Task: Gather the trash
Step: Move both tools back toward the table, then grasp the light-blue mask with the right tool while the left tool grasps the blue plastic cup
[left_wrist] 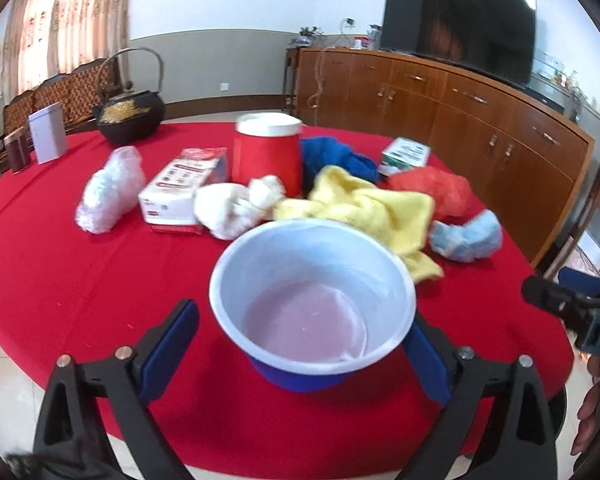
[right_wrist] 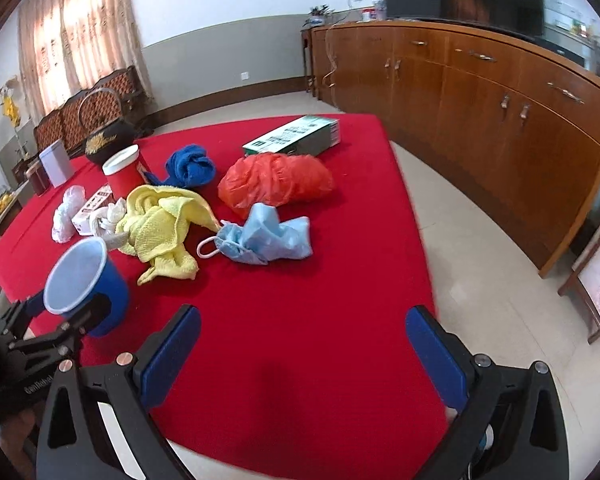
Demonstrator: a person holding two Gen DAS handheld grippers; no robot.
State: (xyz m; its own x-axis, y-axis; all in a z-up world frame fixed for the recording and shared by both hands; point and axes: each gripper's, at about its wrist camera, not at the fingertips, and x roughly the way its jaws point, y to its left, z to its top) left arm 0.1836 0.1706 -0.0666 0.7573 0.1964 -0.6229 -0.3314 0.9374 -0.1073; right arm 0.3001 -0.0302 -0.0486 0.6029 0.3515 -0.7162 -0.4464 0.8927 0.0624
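Observation:
A blue bin with a white liner stands on the red table, empty inside. My left gripper is open around it; the right pad sits close against the bin's side and the left pad stands apart from it. Trash lies beyond: crumpled white paper, a white plastic bag, a red plastic bag, and a crumpled light blue mask. My right gripper is open over bare red cloth to the bin's right, with nothing between its fingers.
A yellow cloth, a blue cloth, a red canister with a white lid, a tissue packet and a green box share the table. A black kettle and a tin stand at the back left. A wooden cabinet runs along the right.

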